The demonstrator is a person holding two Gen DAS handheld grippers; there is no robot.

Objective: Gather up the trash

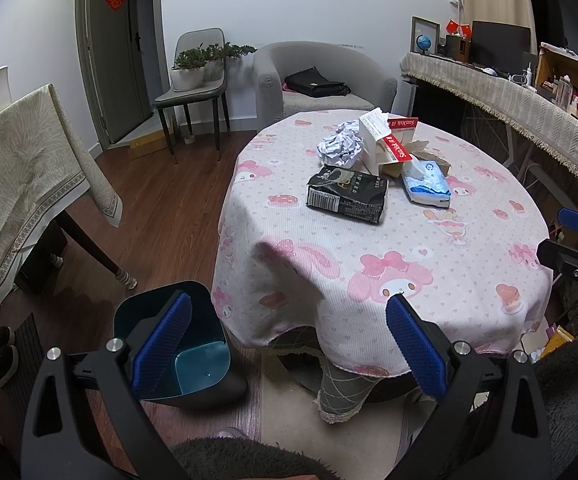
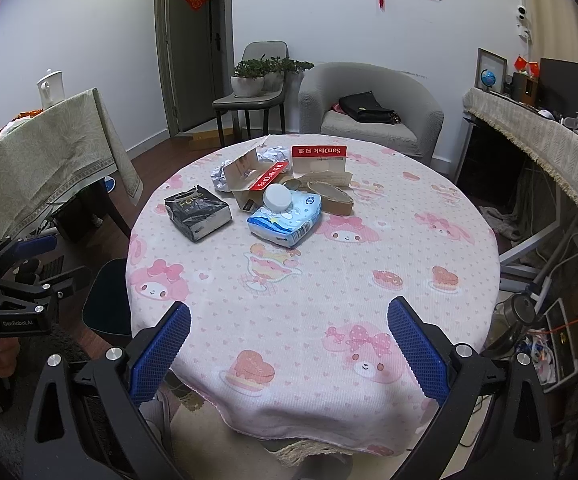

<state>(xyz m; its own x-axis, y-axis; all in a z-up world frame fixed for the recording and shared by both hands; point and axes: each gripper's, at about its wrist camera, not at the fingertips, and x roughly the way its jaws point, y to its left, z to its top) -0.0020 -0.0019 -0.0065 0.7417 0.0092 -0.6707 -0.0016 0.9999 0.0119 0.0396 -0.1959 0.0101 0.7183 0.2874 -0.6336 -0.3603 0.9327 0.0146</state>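
Observation:
Trash lies in a heap at the far side of the round table (image 2: 369, 288): a black foil bag (image 1: 347, 194) (image 2: 197, 213), crumpled white paper (image 1: 339, 145) (image 2: 220, 176), torn red-and-white SanDisk cartons (image 1: 389, 140) (image 2: 319, 158), a blue tissue pack (image 1: 427, 184) (image 2: 285, 220) with a white cap (image 2: 277, 197) on it, and brown card scraps (image 2: 335, 196). A dark bin (image 1: 185, 344) with a blue inside stands on the floor left of the table. My left gripper (image 1: 289, 340) is open above the bin and table edge. My right gripper (image 2: 289, 344) is open over the near table edge, holding nothing.
A cloth-covered table (image 1: 13, 168) stands at the left, a chair with a potted plant (image 1: 193, 68) and a grey armchair (image 1: 321, 80) with a black bag behind. A long draped counter (image 1: 509, 96) runs along the right. Cables and clutter (image 2: 549, 340) lie on the floor right.

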